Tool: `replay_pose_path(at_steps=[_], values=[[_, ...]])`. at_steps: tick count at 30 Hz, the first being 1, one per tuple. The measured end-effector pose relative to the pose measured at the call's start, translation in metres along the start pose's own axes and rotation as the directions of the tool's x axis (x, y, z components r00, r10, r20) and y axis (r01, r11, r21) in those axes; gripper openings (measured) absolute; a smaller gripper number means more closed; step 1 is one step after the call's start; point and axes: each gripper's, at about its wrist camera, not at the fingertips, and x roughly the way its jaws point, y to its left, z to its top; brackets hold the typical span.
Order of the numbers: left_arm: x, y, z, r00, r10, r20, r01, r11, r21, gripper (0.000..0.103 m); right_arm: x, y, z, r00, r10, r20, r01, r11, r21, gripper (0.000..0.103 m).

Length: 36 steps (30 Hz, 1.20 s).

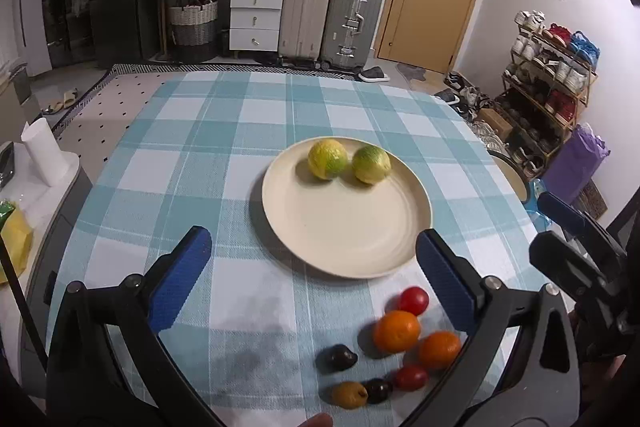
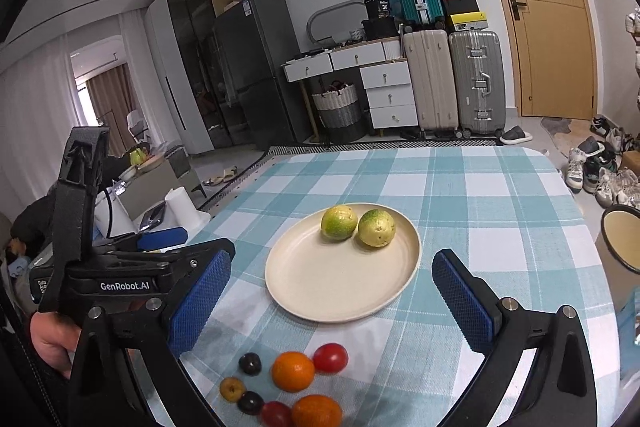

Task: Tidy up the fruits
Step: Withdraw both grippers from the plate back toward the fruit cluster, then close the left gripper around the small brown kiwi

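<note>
A cream plate (image 1: 344,223) (image 2: 340,275) on the blue checked tablecloth holds two yellow-green fruits (image 1: 327,159) (image 1: 371,164) (image 2: 339,222) (image 2: 376,227) at its far side. Near the front edge lie two oranges (image 1: 397,331) (image 1: 439,349) (image 2: 293,371) (image 2: 317,411), two red tomatoes (image 1: 413,300) (image 2: 330,357), two dark plums (image 1: 336,357) (image 2: 250,363) and a small yellow fruit (image 1: 349,394) (image 2: 232,388). My left gripper (image 1: 314,267) is open and empty above the table, left of the pile. My right gripper (image 2: 332,291) is open and empty above the plate's near rim.
The table (image 1: 192,131) ends at the right, where a round cream-rimmed object (image 2: 624,239) stands. A white paper roll (image 1: 42,157) stands on a side unit at the left. Suitcases (image 1: 332,19), drawers and a shoe rack (image 1: 548,75) stand beyond.
</note>
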Motion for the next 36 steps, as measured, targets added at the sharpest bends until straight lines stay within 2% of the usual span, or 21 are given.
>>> replay_pose_path(at_steps=[11,15,23,31,36], values=[[-0.004,0.007,-0.042,0.998,0.004,-0.059,-0.004,1.0,-0.007,0.102,-0.016,0.008,-0.029,0.999,-0.024,-0.043,0.023,1.0,-0.009,0.103],[-0.002,0.014,-0.059,0.995,-0.019,-0.099,0.017,1.0,-0.024,0.102,-0.019,0.007,-0.045,0.997,-0.022,-0.07,0.023,1.0,0.009,0.103],[0.008,0.021,-0.093,0.981,-0.065,-0.184,0.057,0.997,-0.047,0.102,-0.023,0.011,-0.07,0.994,-0.034,-0.107,0.035,0.999,0.011,0.103],[0.018,0.018,-0.109,0.965,-0.091,-0.245,0.081,0.995,-0.052,0.101,-0.027,0.016,-0.077,0.993,-0.018,-0.114,0.019,1.0,0.01,0.103],[0.024,0.02,-0.112,0.958,-0.127,-0.258,0.111,0.991,-0.074,0.093,-0.025,0.016,-0.078,0.991,-0.002,-0.132,0.006,1.0,0.028,0.103]])
